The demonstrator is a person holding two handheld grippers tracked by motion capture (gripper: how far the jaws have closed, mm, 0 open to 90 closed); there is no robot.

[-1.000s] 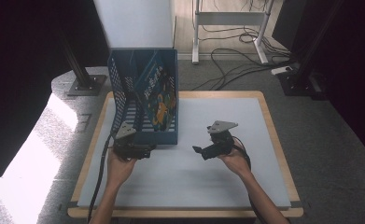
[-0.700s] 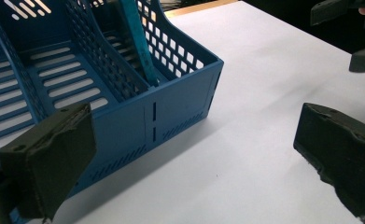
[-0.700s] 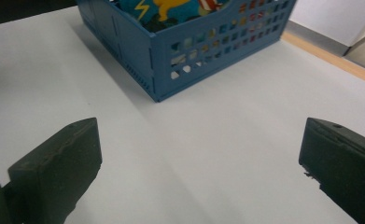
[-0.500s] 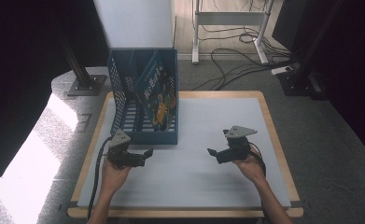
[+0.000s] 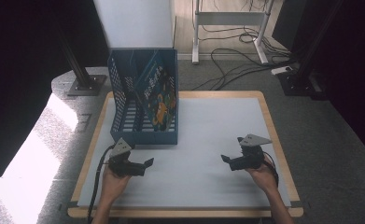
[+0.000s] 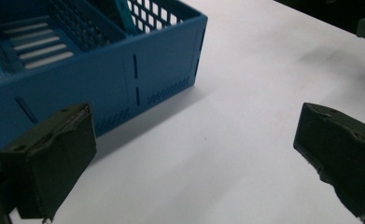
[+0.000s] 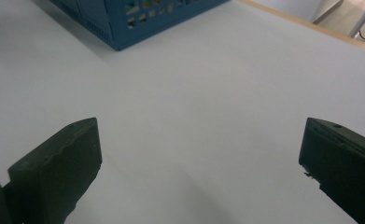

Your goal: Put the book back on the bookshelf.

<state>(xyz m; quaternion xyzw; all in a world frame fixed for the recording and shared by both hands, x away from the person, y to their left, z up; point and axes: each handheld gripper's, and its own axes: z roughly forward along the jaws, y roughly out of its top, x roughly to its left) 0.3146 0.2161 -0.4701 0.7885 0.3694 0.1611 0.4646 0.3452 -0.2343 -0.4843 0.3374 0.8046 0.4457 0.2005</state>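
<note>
Both forearms come in from the near edge of the table, each hand wrapped around a gripper held low over the white mat (image 5: 208,140). The left gripper (image 5: 145,164) sits just in front of the blue file rack (image 5: 145,139), pointing toward the middle, its jaws spread wide and empty. The right gripper (image 5: 227,161) hovers near the right side, well apart from the rack, pointing left, jaws likewise spread with nothing between them. A colourful book (image 5: 157,91) stands tilted inside the rack. The mat lies on a wooden-edged table (image 5: 269,112); beyond it, cables (image 5: 227,56) trail across grey floor.
</note>
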